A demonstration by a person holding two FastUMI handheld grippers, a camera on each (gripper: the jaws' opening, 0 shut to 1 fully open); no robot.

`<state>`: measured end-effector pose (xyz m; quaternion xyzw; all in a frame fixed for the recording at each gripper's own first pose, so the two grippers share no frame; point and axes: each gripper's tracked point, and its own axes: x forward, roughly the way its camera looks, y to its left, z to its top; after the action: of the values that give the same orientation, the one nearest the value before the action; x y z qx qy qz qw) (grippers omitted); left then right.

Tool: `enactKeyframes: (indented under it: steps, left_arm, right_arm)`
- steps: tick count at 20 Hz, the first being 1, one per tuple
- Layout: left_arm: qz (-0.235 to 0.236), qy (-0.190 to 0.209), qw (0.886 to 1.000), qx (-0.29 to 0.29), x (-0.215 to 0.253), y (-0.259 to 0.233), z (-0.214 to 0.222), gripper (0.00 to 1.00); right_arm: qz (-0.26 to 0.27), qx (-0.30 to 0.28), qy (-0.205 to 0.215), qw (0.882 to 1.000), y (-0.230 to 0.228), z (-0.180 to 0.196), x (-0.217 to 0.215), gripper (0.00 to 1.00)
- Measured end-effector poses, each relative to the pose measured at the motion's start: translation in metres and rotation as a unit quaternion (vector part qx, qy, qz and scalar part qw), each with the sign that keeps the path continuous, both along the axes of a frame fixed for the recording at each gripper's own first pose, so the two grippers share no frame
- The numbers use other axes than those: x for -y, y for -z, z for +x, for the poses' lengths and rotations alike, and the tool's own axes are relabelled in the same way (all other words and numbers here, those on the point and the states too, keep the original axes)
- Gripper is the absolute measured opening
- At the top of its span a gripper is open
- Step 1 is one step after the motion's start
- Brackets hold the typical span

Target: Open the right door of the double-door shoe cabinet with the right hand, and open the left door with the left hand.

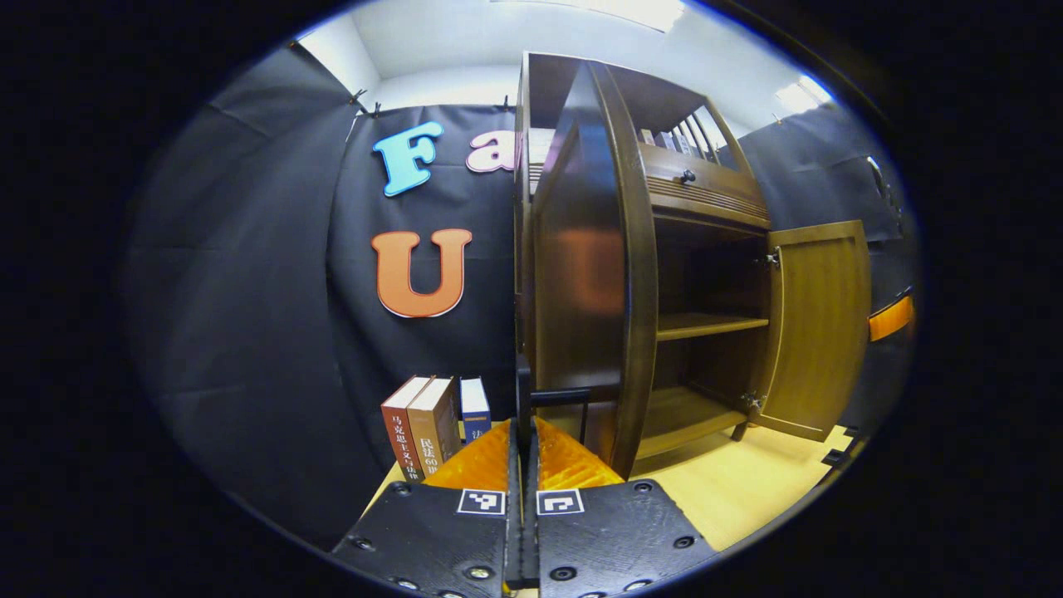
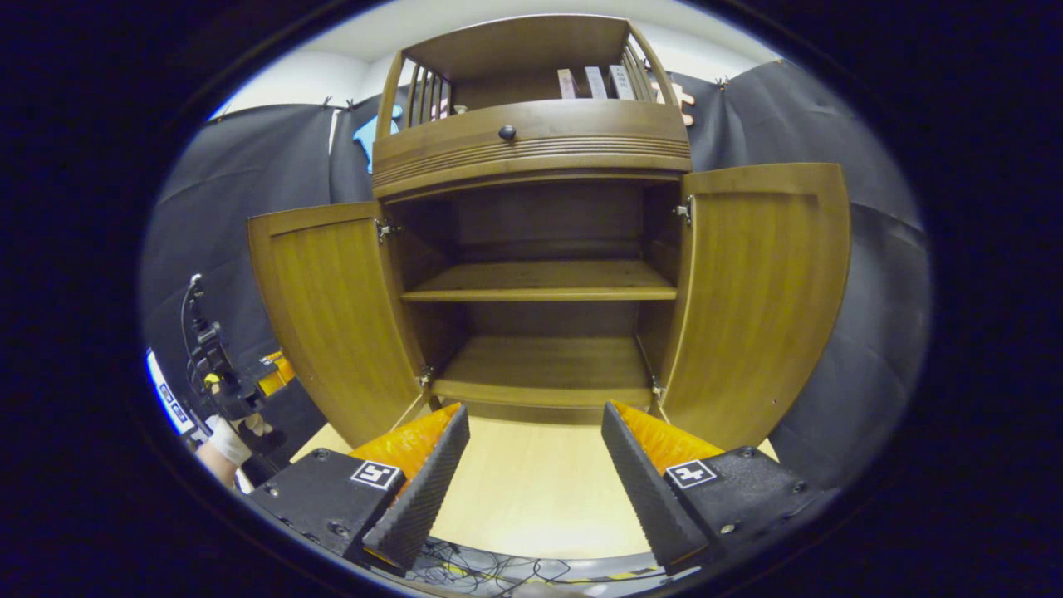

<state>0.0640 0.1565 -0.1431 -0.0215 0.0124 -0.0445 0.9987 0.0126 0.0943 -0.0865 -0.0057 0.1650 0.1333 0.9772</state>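
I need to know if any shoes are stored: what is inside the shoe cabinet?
With both doors swung open, the shoe cabinet shows a bare middle shelf and a bare bottom board. No shoes. The drawer above is closed, so its contents are hidden.

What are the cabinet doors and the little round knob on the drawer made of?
The left door and right door look like brown wood with a smooth, slightly glossy varnish: grain lines and soft reflections show. The knob is small, dark and round; it may be metal or painted wood, too small to tell.
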Motion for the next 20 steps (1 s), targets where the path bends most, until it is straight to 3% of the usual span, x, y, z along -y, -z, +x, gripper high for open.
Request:
enactKeyframes:
  steps: [2,3,4,7,8,9,10,15,17,19,20]
  left_arm:
    - [-0.004,0.038,0.999,0.0,-0.013,0.0,0.003,0.0]
    - [-0.011,0.064,0.998,-0.007,-0.016,0.002,0.003,0.1]
    - [-0.024,0.099,0.995,-0.021,-0.014,0.006,0.002,0.02]
    - [-0.046,0.147,0.987,-0.043,-0.014,0.004,-0.007,0.1]
    - [-0.036,0.149,0.987,-0.046,-0.015,0.003,-0.009,0.24]
    - [-0.024,0.152,0.987,-0.051,-0.014,0.005,-0.014,0.12]
    - [-0.01,0.148,0.987,-0.06,-0.013,0.011,-0.016,0.17]
    - [-0.006,0.078,0.994,-0.081,-0.037,0.002,-0.034,0.9]
    - [-0.007,0.044,0.997,-0.063,-0.037,-0.016,-0.043,1.0]
    - [-0.003,0.009,0.999,-0.048,-0.034,-0.034,-0.053,0.95]
    - [-0.002,-0.009,0.999,-0.042,-0.031,-0.044,-0.057,1.0]
  right_arm:
    - [0.001,-0.003,0.001,1.0,0.002,-0.001,0.003,1.0]
    - [0.001,-0.005,0.002,1.0,0.003,-0.001,0.004,1.0]
    - [0.001,-0.008,0.003,1.0,0.005,-0.002,0.004,1.0]
    - [0.002,-0.007,0.011,1.0,0.005,-0.004,0.009,1.0]
    - [0.004,-0.006,0.014,1.0,0.005,-0.005,0.012,1.0]
    - [0.007,-0.005,0.017,1.0,0.003,-0.005,0.015,1.0]
    - [0.01,-0.002,0.019,1.0,0.001,-0.005,0.016,1.0]
    - [0.017,0.018,0.027,0.999,-0.014,-0.001,0.026,1.0]
    - [0.015,0.026,0.022,0.999,-0.02,0.002,0.03,1.0]
    - [0.014,0.029,0.016,0.999,-0.024,0.003,0.034,1.0]
    - [0.015,0.031,0.012,0.999,-0.026,0.005,0.036,1.0]
